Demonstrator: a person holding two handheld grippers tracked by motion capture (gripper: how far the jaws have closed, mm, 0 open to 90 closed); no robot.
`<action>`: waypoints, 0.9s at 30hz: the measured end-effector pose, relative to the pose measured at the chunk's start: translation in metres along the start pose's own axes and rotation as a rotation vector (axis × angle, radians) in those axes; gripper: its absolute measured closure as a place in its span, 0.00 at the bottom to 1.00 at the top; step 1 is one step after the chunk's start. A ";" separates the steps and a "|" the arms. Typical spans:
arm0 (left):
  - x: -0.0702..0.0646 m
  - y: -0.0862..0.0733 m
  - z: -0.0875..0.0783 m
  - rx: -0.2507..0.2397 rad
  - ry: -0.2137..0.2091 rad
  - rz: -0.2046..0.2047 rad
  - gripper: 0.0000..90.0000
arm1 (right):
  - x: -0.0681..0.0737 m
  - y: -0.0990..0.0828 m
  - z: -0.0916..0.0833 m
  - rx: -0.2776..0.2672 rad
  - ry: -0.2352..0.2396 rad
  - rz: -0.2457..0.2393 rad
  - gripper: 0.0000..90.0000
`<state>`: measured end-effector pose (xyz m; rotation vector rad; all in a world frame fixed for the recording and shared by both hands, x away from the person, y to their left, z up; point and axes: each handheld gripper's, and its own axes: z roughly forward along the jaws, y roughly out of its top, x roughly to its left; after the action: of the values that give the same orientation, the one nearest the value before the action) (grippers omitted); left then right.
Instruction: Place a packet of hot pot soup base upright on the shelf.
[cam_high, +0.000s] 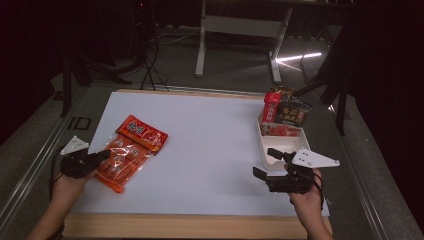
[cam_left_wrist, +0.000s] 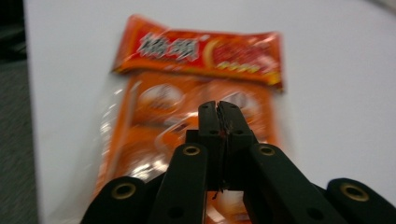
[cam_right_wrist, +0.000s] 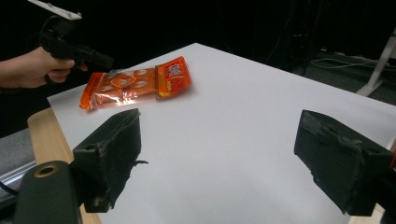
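Near the table's left edge lies an orange snack packet (cam_high: 131, 151), with the left gripper (cam_high: 103, 156) over it, jaws pressed together on nothing. By the right edge, the right gripper (cam_high: 267, 163) hovers with jaws wide.

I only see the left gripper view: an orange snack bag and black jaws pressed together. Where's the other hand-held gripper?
Observer: The right hand-held gripper is over the table's near right corner, jaws wide open, holding nothing.
Operator: What's next to it?
Observer: A white box sits just beyond it, with a flat red packet lying inside.
Operator: Any more snacks?
Observer: Yes, a tall red packet and a dark packet stand at the box's far end.
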<state>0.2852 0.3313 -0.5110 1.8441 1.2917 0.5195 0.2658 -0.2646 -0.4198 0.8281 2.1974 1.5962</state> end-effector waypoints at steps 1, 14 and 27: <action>0.004 -0.001 0.001 0.010 0.013 0.001 1.00 | 0.000 0.000 0.000 -0.001 0.000 0.000 0.16; 0.049 -0.006 0.023 0.155 0.112 0.006 1.00 | -0.002 -0.002 0.000 0.000 0.001 0.001 0.16; 0.044 -0.003 0.032 0.227 0.086 0.075 1.00 | -0.003 -0.003 0.001 0.008 0.003 0.006 0.16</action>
<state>0.3235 0.3595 -0.5372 2.0842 1.3900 0.5144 0.2681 -0.2668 -0.4237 0.8362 2.2065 1.5932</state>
